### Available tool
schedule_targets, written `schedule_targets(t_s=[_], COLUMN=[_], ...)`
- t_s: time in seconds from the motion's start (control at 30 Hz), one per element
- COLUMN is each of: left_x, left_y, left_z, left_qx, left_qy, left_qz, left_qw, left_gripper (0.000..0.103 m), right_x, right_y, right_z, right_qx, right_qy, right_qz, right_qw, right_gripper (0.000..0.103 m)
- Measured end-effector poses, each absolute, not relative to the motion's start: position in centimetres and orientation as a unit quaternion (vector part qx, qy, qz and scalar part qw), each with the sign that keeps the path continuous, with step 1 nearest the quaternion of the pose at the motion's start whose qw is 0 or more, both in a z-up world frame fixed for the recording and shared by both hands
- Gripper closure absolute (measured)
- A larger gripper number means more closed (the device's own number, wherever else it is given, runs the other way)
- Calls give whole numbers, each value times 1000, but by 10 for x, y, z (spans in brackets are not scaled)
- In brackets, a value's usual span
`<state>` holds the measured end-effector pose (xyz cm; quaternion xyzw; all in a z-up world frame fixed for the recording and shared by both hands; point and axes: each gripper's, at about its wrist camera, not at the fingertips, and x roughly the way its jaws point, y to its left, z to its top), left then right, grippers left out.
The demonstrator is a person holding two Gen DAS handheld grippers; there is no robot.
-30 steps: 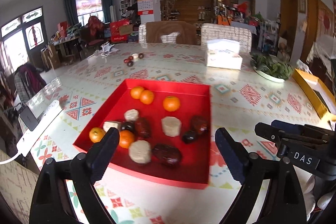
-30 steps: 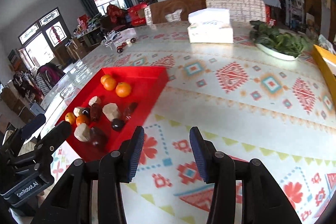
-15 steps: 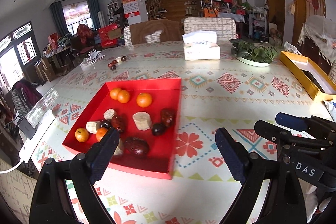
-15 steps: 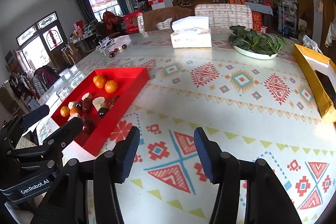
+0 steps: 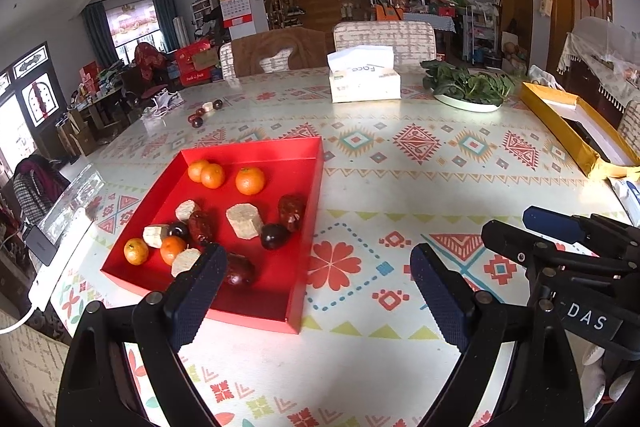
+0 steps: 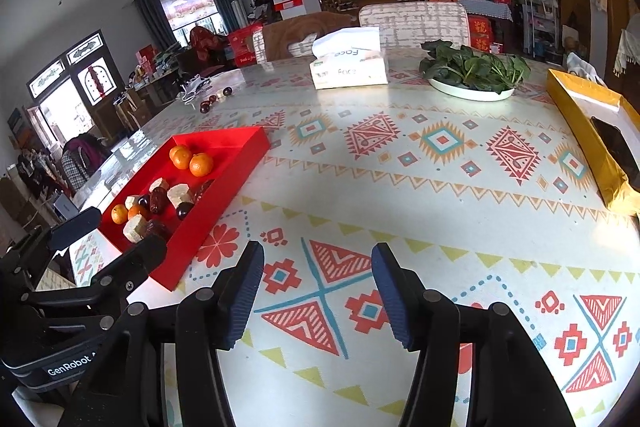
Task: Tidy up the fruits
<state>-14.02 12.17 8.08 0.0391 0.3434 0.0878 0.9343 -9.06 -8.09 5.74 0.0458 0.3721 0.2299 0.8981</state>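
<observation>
A red tray (image 5: 308, 227) lies on the patterned table, left of centre; it also shows in the right wrist view (image 6: 224, 199). In it are several small oranges (image 5: 250, 181), beige sugarcane chunks (image 5: 244, 221), red dates (image 5: 292, 209) and a dark round fruit (image 5: 275, 235). My left gripper (image 5: 318, 291) is open and empty, above the table near the tray's front right corner. My right gripper (image 6: 318, 291) is open and empty over bare tablecloth right of the tray. Each gripper shows in the other's view, the right one (image 5: 560, 239) and the left one (image 6: 80, 267).
A tissue box (image 5: 364, 81), a plate of green leaves (image 5: 468, 89) and a yellow box (image 5: 576, 123) stand at the far and right side. Loose dark fruits (image 5: 204, 113) lie at the back left. A white power strip (image 5: 52, 267) lies by the left edge.
Both grippers have pulled back and to the right, away from the tray, which now sits farther left and smaller. Both stay open and empty.
</observation>
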Motion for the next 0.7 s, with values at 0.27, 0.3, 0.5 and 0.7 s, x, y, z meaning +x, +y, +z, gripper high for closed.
schedule_targets(t_s=[0.27,0.3,0.5,0.7], left_x=[-137,-136,-131,-132], left_y=[120,120,125,144], left_z=[75,74,68,72], left_qx=[37,36,19,-14], left_qy=[353,354,366,356], left_qz=[80,78,60,45], left_qw=[932,931,928,933], left_gripper=[10,10,10,10], right_x=[-88,-87,-82,-75], right_y=[-83,-84,-88,-105], right_z=[53,52,48,44], right_qx=[50,49,52,62], right_qy=[379,380,385,392], right_qz=[227,227,220,202], right_qw=[896,895,895,895], right_gripper=[40,40,40,39])
